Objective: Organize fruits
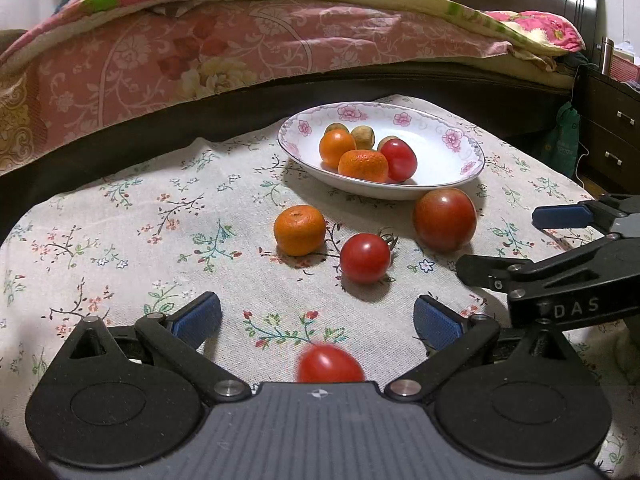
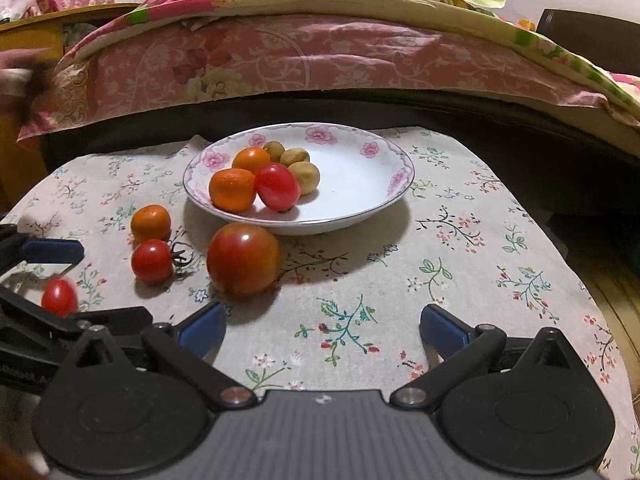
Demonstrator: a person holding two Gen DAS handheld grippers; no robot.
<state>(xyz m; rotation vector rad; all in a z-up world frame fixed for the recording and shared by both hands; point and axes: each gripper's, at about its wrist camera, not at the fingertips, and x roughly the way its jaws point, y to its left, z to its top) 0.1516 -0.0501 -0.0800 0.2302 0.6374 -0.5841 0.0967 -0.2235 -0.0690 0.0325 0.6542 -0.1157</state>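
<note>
Ahead, the left gripper (image 1: 317, 322) is hanging wide apart over the tablecloth (image 1: 120, 240), a blurred tomato (image 1: 330, 364) lying between its jaws, unpinched. Rightward, the right gripper (image 2: 323, 330) is gaping over bare cloth, the bowl (image 2: 360, 216) of fruit sitting near the bed (image 2: 280, 60).

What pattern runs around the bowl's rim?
Pink flowers on the white ceramic bowl, clearest in the right wrist view.

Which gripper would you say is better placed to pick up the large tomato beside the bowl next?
Right, probably. The large tomato lies just ahead of the open right gripper; the left gripper faces smaller tomatoes instead.
</note>
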